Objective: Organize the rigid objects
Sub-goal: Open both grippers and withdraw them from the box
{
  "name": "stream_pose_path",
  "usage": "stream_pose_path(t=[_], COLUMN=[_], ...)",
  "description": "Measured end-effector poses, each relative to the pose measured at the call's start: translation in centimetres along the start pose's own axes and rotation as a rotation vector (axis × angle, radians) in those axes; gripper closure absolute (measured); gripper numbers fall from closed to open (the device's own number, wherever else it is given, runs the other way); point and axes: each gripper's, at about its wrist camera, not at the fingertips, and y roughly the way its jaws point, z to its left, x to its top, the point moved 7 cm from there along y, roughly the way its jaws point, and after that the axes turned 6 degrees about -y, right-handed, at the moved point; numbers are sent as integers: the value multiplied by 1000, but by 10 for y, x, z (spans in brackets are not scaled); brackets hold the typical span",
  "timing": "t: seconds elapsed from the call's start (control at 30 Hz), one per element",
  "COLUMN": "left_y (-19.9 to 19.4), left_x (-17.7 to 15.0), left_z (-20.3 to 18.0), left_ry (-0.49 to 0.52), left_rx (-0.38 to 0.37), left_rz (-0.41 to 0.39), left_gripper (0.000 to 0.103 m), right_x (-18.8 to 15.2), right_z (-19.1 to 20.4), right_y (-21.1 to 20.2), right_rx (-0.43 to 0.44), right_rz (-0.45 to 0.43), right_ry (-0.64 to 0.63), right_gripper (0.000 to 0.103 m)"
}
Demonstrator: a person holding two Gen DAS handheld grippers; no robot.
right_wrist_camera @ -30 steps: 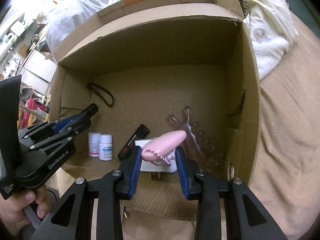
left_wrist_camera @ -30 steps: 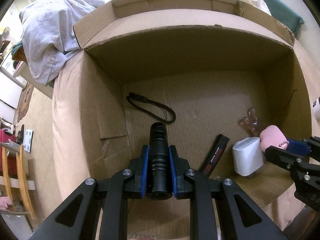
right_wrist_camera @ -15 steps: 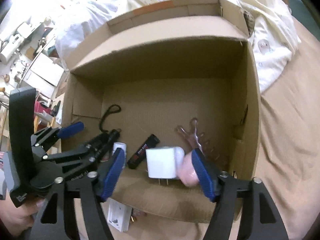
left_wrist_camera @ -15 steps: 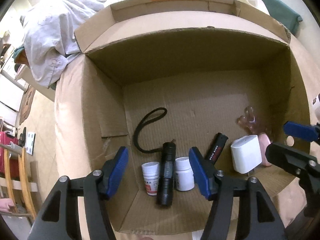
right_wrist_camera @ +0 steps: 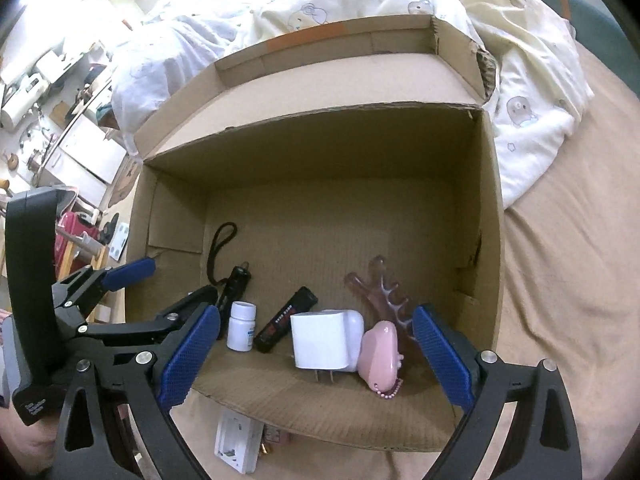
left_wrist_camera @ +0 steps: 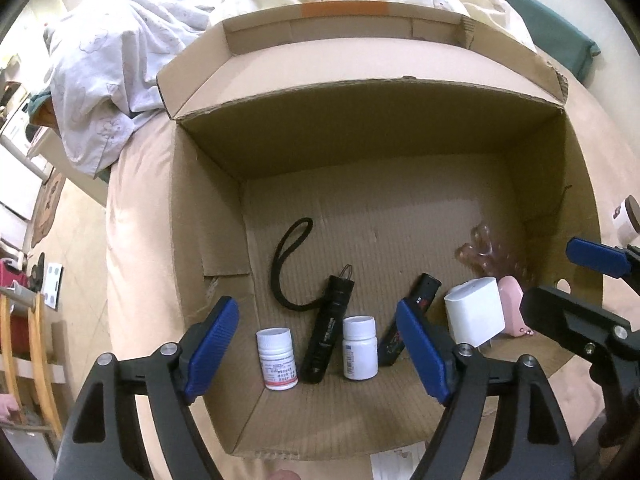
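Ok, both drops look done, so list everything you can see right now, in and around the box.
cardboard box: one, brown, open, on the bed
flashlight: one, black, lying on the box floor between the two pill bottles, wrist loop trailing left
pill bottles: two, white, upright near the front wall
black stick with red print: one, lying right of the bottles
charger plug: one, white, front right, prongs facing front
pink oval item: one, beside the charger, bead chain attached
translucent comb-like item: one, pinkish, behind the pink item
quilts: white and cream, behind the box
white packet: one, outside the front wall
left hand-held gripper: jaws opening, nothing held
right hand-held gripper: jaws opening, nothing held
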Motion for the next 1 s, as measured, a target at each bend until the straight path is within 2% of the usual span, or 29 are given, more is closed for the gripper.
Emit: stream_pose_path(t=[0.23, 0.37, 0.43, 1.0], left_y=[-3, -16, -24, -54], left_x=[-1, 0, -2, -41], left_z=[-1, 1, 3, 27], left_ry=[-5, -47, -53, -117], left_rx=[-1, -66, -64, -84], left_rz=[4, 15, 4, -9], left_gripper=[24, 23, 23, 23], right_x=[-1, 0, 0, -14], right_z=[1, 1, 1, 8], right_y=[1, 0, 0, -20], right_rx=[-4, -4, -6, -21], right_rz=[4, 0, -1, -31], right_ry=[-6, -3, -1, 2], right_gripper=[0, 0, 0, 0])
